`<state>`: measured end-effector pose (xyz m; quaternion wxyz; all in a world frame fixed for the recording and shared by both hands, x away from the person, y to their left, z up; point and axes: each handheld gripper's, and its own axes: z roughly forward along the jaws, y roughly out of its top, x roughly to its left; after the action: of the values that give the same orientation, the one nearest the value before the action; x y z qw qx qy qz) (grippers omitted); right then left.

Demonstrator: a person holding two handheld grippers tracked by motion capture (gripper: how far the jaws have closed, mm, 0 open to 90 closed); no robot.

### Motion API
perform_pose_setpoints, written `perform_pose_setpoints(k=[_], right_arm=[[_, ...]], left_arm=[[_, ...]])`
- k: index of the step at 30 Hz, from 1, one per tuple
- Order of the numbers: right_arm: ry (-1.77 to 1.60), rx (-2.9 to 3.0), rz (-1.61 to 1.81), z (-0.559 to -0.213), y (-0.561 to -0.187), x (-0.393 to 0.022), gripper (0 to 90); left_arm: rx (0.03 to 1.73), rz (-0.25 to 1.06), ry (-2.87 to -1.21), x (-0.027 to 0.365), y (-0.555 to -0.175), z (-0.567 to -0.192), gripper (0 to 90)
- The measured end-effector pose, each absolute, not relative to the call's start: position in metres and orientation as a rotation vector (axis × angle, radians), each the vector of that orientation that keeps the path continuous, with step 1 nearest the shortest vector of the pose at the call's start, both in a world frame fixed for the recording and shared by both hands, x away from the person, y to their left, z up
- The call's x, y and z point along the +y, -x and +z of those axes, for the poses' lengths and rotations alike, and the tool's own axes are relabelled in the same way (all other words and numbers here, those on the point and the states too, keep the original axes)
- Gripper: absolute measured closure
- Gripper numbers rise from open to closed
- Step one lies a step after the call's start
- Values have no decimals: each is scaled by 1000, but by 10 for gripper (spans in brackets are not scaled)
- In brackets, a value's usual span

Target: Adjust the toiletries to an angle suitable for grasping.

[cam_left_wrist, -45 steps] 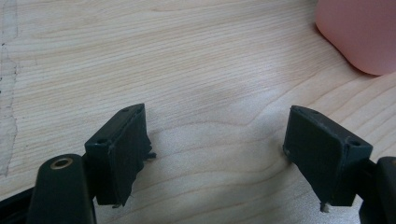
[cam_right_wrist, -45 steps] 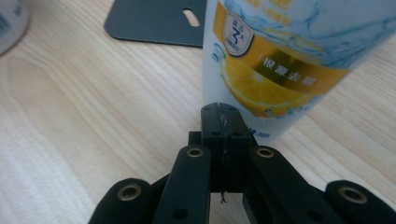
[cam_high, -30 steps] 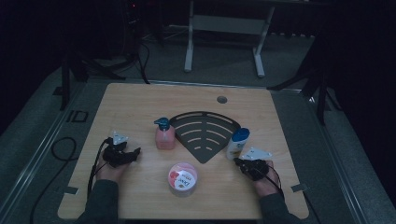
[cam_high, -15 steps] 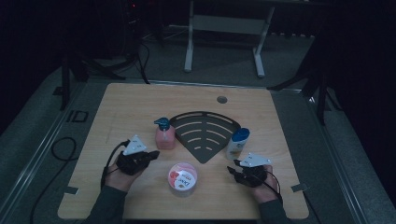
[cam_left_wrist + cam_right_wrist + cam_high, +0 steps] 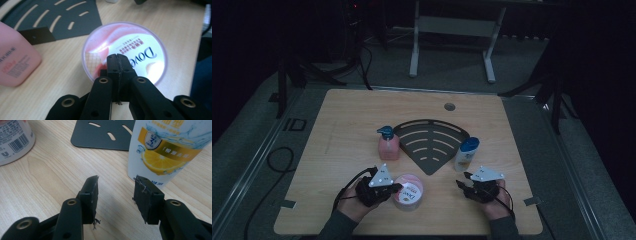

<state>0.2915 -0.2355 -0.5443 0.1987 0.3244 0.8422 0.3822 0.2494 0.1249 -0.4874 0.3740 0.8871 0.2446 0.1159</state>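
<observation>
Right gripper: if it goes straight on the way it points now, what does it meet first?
Probably the white shampoo bottle with the lemon label. The open tongs of the right gripper aim just left of its base, so the right-hand pad would likely touch it first; depth is hard to judge.

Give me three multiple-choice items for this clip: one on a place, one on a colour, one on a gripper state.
1. Where does the left gripper sit?
A. over the round Dove tub
B. over the black slotted mat
C. beside the table's cable hole

2. What colour is the pump bottle left of the mat?
A. green
B. pink
C. white

3. How do the right gripper's jaws stand?
A. clamped on the lemon-label bottle
B. shut on nothing
C. open, nothing between them

Key: 1 A, the left gripper view shows its shut jaws above the tub's lid; 2 B, its body is pink with a blue pump; 3 C, the right gripper view shows bare table between the jaws, which have just been opening.
</observation>
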Motion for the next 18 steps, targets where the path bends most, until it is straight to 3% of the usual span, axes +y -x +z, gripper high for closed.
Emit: perform_pose_setpoints(k=[5, 6, 7, 9, 13, 18], right_arm=[[-902, 2361, 1065, -545, -292, -235, 537], [-900, 2364, 1065, -545, -292, -235, 536], [-898, 2366, 1064, -545, -292, -235, 536], [-895, 2368, 1061, -545, -292, -234, 536], [-900, 2370, 1064, -546, -292, -234, 535], [-893, 2380, 1058, -547, -292, -232, 525]], left_arm=[[650, 337, -2283, 133, -249, -485, 899], [686, 446, -2380, 134, -248, -488, 899], [703, 459, -2420, 135, -249, -493, 899], [718, 381, -2356, 142, -249, -498, 899], [690, 354, -2253, 144, -246, -486, 899], [619, 343, -2269, 135, -246, -476, 899]])
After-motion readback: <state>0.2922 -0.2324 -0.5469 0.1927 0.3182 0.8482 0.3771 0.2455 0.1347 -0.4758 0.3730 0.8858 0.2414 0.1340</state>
